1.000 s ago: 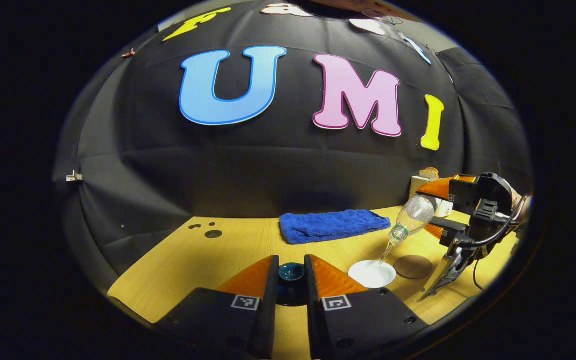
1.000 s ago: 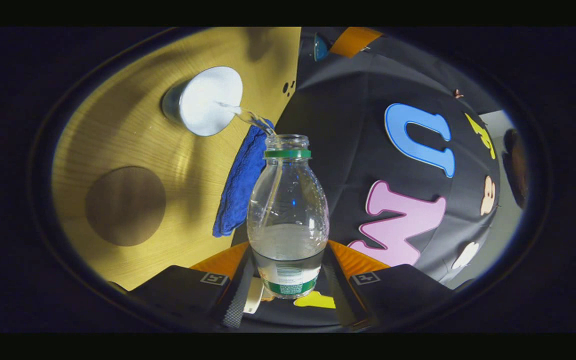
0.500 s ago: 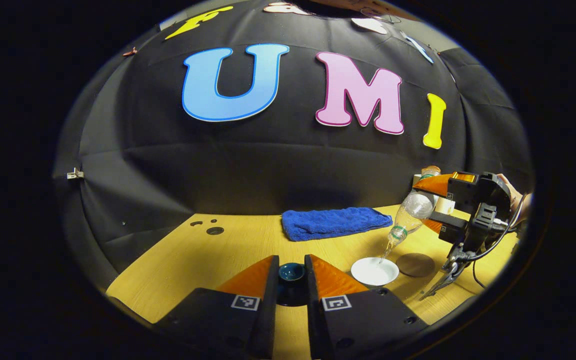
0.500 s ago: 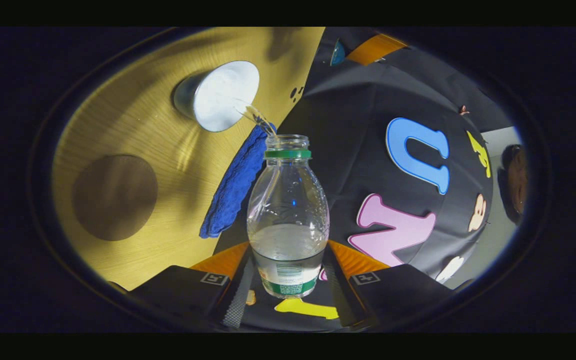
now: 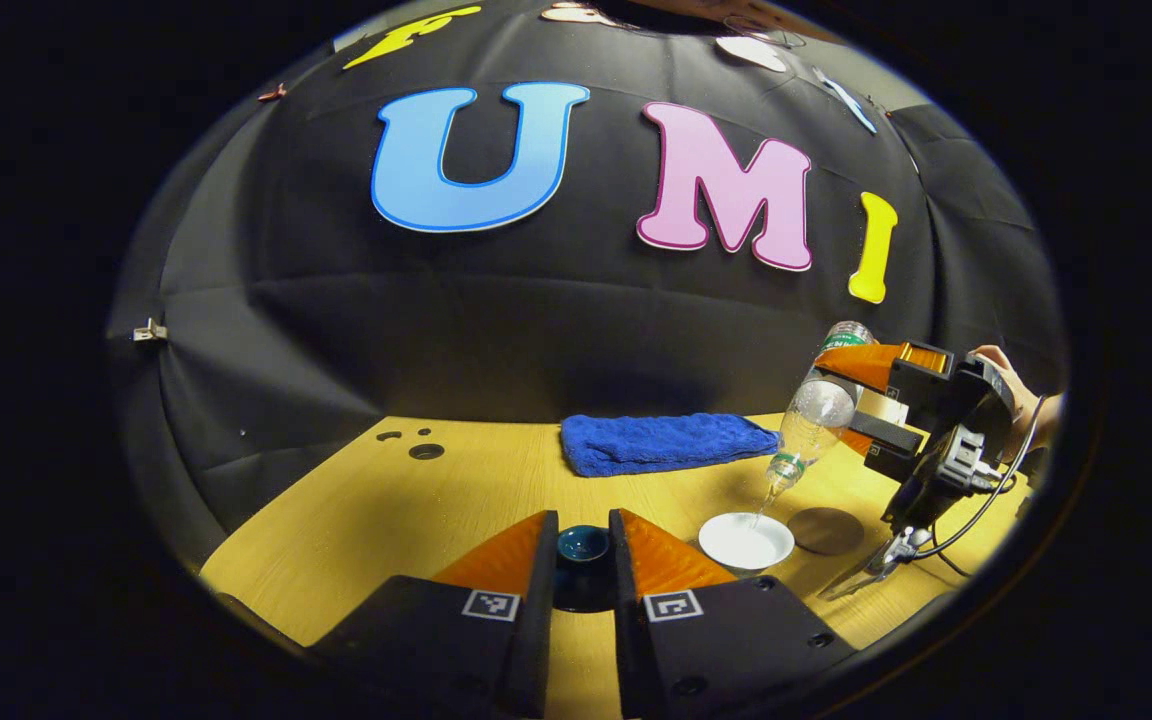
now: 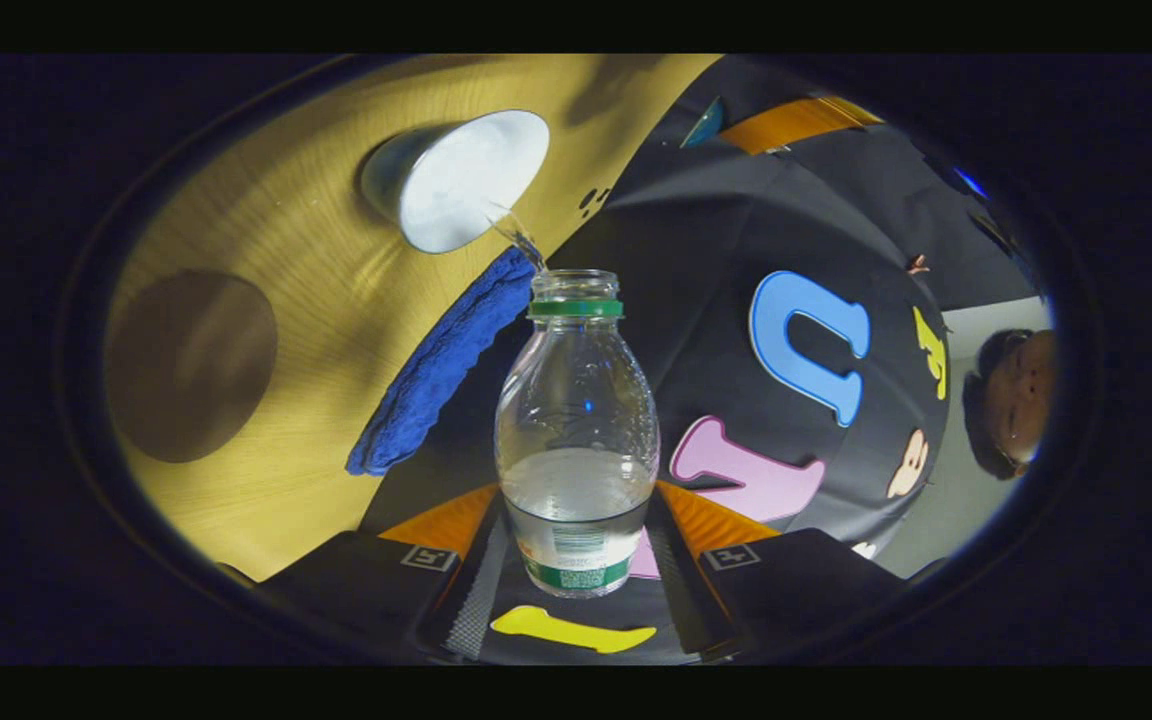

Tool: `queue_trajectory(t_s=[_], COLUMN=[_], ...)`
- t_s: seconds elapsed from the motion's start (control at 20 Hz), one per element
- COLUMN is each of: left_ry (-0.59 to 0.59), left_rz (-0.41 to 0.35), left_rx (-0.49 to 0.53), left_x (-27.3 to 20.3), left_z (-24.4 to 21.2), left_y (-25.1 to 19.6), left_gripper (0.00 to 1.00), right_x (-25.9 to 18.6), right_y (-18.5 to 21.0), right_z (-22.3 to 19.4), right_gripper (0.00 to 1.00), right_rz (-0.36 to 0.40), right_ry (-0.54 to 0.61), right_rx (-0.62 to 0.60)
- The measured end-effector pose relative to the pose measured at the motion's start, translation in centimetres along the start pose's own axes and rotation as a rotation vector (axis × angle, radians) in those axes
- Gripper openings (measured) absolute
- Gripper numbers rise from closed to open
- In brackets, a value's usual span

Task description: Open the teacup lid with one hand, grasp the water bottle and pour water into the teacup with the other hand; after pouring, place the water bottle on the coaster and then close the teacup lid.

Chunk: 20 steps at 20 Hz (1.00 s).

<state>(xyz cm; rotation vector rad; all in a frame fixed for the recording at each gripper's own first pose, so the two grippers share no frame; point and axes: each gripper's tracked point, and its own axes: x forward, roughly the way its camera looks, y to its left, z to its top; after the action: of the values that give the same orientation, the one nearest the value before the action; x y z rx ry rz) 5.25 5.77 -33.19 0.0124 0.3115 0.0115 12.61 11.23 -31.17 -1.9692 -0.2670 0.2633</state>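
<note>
My left gripper (image 5: 583,520) is shut on the dark teal teacup lid (image 5: 583,546), holding it above the table's near edge. Right of it stands the open teacup (image 5: 746,541) with its white inside showing. My right gripper (image 5: 841,405) is shut on the clear water bottle (image 5: 808,415), tipped mouth-down over the cup. A thin stream of water (image 5: 764,500) runs into it. In the right gripper view the bottle (image 6: 576,430) stands between my right gripper's (image 6: 578,495) fingers, its mouth toward the teacup (image 6: 461,180). The brown round coaster (image 6: 191,365) lies bare beside the cup.
A folded blue towel (image 5: 666,443) lies at the back of the wooden table (image 5: 386,510), behind the cup. The coaster (image 5: 829,530) sits just right of the teacup. Far off in the right gripper view is the left gripper (image 6: 786,120) with the lid (image 6: 706,122).
The right gripper has risen a little and the bottle now tips more steeply over the cup. Water keeps running. The left gripper holds the lid in the same place.
</note>
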Motion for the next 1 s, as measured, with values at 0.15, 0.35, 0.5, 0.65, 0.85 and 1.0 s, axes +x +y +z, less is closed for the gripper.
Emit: queue_trajectory(t_s=[0.15, 0.35, 0.5, 0.65, 0.85, 1.0], left_ry=[-0.005, -0.002, -0.004, -0.008, -0.012, -0.010], left_rz=[0.003, -0.001, -0.003, -0.004, -0.005, -0.008], left_rx=[0.011, 0.013, 0.011, 0.014, 0.015, 0.012], left_x=[0.0, -0.3, -0.5, -0.4, -0.5, -0.4], left_z=[-0.1, -0.4, -0.4, -0.3, 0.0, -0.2], left_y=[0.1, -0.1, -0.3, -0.4, -0.6, -0.7], left_gripper=[0.27, 0.31, 0.31, 0.31, 0.31, 0.27], right_x=[0.3, 0.2, 0.3, 0.5, 0.6, 0.4], right_y=[-0.4, -3.0, -3.8, -5.0, -5.2, -5.2], right_z=[0.4, 0.5, 0.6, 0.8, 0.7, 0.7], right_gripper=[0.73, 0.74, 0.70, 0.73, 0.74, 0.73], right_rz=[-0.023, -0.139, -0.192, -0.219, -0.220, -0.214], right_ry=[-0.027, -0.054, -0.075, -0.105, -0.115, -0.107], right_rx=[-0.034, -0.105, -0.126, -0.156, -0.161, -0.155])
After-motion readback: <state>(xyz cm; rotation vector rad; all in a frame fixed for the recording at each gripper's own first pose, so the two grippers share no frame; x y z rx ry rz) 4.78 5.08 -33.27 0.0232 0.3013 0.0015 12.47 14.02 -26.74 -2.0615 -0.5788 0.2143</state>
